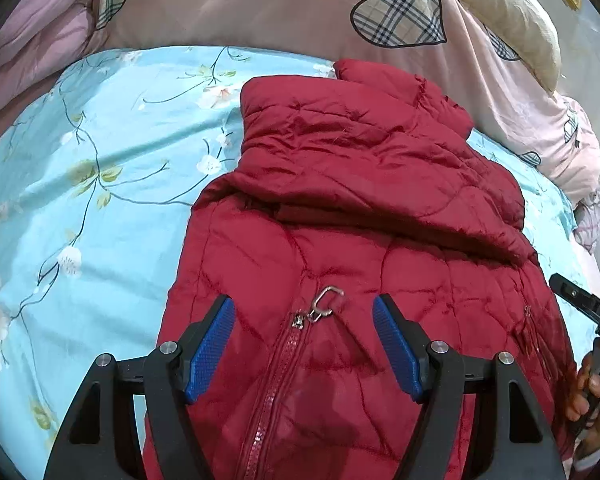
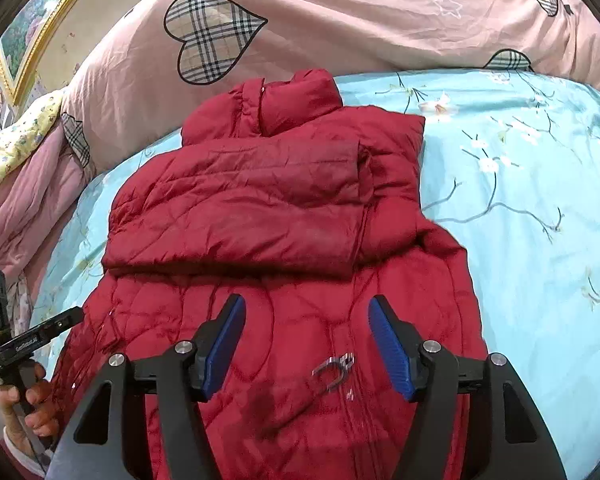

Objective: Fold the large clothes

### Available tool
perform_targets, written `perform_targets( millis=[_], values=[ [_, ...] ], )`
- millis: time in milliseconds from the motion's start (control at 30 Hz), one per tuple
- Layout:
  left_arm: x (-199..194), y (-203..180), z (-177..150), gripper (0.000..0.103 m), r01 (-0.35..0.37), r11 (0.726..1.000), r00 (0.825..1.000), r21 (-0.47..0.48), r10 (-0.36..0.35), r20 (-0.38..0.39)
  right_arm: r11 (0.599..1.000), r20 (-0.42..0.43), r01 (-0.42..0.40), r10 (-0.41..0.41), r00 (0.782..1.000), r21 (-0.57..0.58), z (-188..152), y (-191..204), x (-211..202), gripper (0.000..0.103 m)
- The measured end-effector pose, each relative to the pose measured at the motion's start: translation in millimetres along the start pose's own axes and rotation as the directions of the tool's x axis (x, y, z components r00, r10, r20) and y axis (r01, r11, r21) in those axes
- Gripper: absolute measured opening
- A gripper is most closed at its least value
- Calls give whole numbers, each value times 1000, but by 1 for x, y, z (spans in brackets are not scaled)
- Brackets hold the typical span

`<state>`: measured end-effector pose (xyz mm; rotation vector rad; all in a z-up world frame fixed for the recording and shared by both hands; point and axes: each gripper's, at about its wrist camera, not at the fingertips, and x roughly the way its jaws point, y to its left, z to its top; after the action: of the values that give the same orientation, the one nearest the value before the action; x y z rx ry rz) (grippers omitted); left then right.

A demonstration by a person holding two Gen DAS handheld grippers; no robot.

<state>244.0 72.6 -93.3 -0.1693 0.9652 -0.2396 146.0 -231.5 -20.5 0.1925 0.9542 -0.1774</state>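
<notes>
Showing "DAS" lettering, right gripper (image 1: 592, 312) beside jacket (image 1: 360, 208).

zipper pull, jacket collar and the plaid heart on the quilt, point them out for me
zipper pull (image 1: 325, 303): left wrist view, on the metal ring
jacket collar (image 2: 300, 100): right wrist view, on its red front face
plaid heart (image 2: 210, 40): right wrist view, on the checked middle

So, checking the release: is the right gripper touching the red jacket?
Cannot tell. In the right wrist view the right gripper stands open over the red jacket; no gap or contact shows.

Open sheet (image 1: 80, 200) beside jacket (image 1: 360, 200); duvet (image 1: 260, 4) behind.
</notes>
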Motion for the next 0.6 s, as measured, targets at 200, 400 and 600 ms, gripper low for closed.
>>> perform_targets(
  millis=[200, 400, 600],
  values=[
    [-1, 7, -6, 71, 2, 1000, 1000, -21, -2, -16, 1000, -8, 6, -6, 1000, 21, -14, -3, -14, 66],
    [-15, 14, -14, 71, 12, 1000, 999, -13, -12, -32, 1000, -31, 16, -16, 999, 14, -26, -9, -32, 69],
    [-40, 31, -32, 75, 10, 1000, 999, -25, -11, -44, 995, -53, 99, -98, 994, 8, -46, -29, -60, 73]
  ],
)
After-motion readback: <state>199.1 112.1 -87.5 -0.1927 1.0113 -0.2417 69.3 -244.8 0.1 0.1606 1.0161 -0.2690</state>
